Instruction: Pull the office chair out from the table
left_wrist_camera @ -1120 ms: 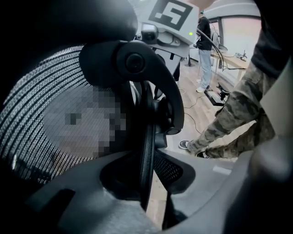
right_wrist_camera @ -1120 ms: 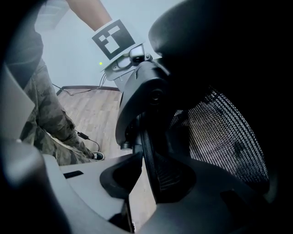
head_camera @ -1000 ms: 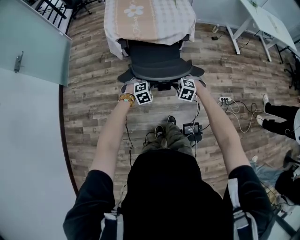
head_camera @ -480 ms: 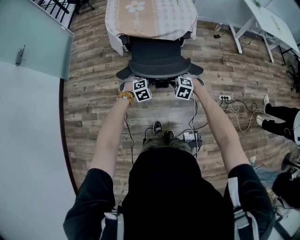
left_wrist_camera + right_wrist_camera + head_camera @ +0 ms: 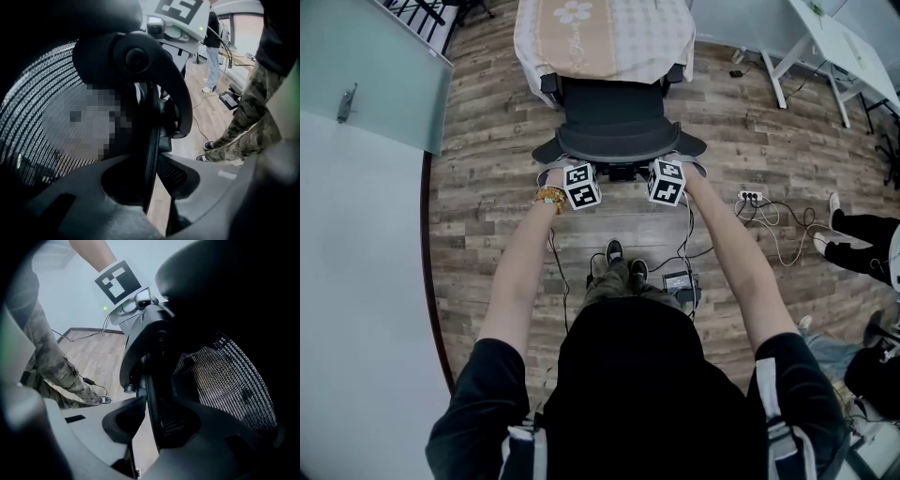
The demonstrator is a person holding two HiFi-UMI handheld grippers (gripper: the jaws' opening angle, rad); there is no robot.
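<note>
The office chair (image 5: 617, 122) stands on the wooden floor (image 5: 487, 234) with its back to the person. The front of its seat is tucked under the near edge of the table (image 5: 656, 47), which a checked cloth covers. As I read it, the pull-out is not finished, because the seat and armrests sit close against the hanging cloth.

Both arms reach forward and down to the top of the backrest. The left claw (image 5: 577, 173) sits at its left end and the right claw (image 5: 670, 169) at its right, well apart. That spacing probably keeps the chair from swivelling on its base as it is drawn back, so it rolls straight toward the person's shoes (image 5: 624, 253).

In the left gripper view the jaws straddle the backrest's top rim (image 5: 151, 140), one pad on the mesh side and one on the outer side, clenched on it. The right gripper view shows the same thing mirrored: the jaws are clamped on the rim with the mesh (image 5: 225, 376) on the right. The rim is thin and rigid, so a pinch there should hold.

Cables and a power strip (image 5: 751, 199) lie on the floor to the right. I think the castors could snag them if the chair drifts that way.
</note>
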